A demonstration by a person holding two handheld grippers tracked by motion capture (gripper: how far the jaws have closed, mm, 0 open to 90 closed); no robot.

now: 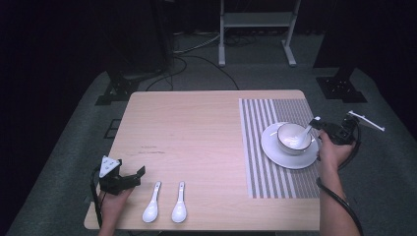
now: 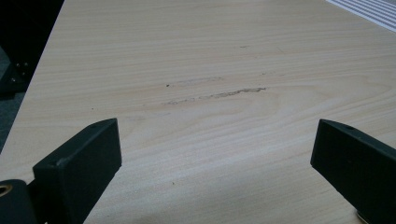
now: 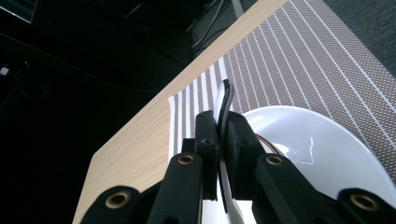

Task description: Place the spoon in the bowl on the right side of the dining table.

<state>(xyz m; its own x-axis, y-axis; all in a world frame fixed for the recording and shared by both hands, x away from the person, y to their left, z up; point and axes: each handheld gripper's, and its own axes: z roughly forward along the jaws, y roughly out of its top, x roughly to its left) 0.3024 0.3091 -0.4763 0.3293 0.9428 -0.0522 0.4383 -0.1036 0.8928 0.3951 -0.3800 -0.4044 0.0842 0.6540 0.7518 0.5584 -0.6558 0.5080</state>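
Spoon (image 1: 306, 132) sits right of centre, bowl end inside the bowl (image 1: 293, 138); your right gripper (image 1: 319, 126) pinches its handle, so lower gently before releasing. Left gripper (image 1: 129, 178) gapes empty, lower left.

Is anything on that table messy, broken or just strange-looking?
Nothing is spilled or broken. The only blemish is a faint scuff mark on the bare wood of the table. The bowl sits squarely on its plate, and two spare spoons lie neatly side by side near the front edge.
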